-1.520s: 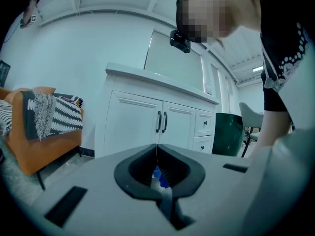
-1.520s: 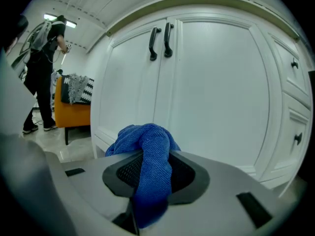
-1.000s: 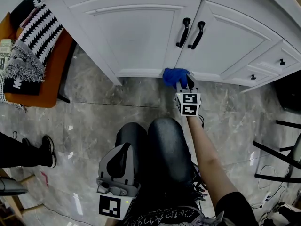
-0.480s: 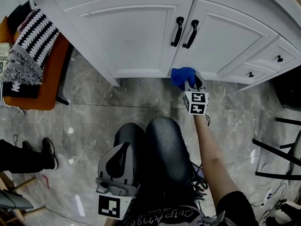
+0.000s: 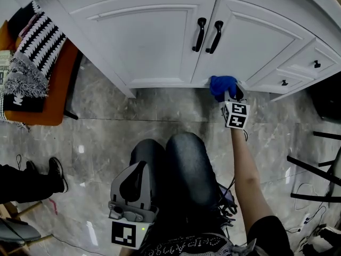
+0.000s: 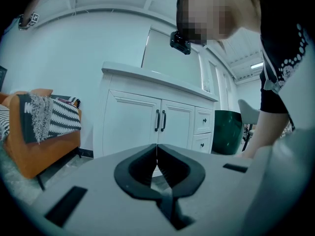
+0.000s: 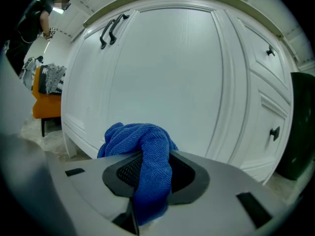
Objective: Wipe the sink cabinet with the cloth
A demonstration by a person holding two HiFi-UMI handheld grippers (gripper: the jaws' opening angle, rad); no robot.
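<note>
Grey stone floor (image 5: 160, 116) runs up to the white sink cabinet (image 5: 144, 41). The right gripper (image 7: 156, 156) clamps the blue cloth (image 5: 221, 84) at the bottom edge of the cabinet's right door, straight ahead of its jaws. The left gripper (image 6: 157, 154), closed and empty, lies well back.

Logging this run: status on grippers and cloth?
Right gripper shut on blue cloth, at cabinet door bottom edge. Left gripper shut, empty, on lap. Nothing in the way.
</note>
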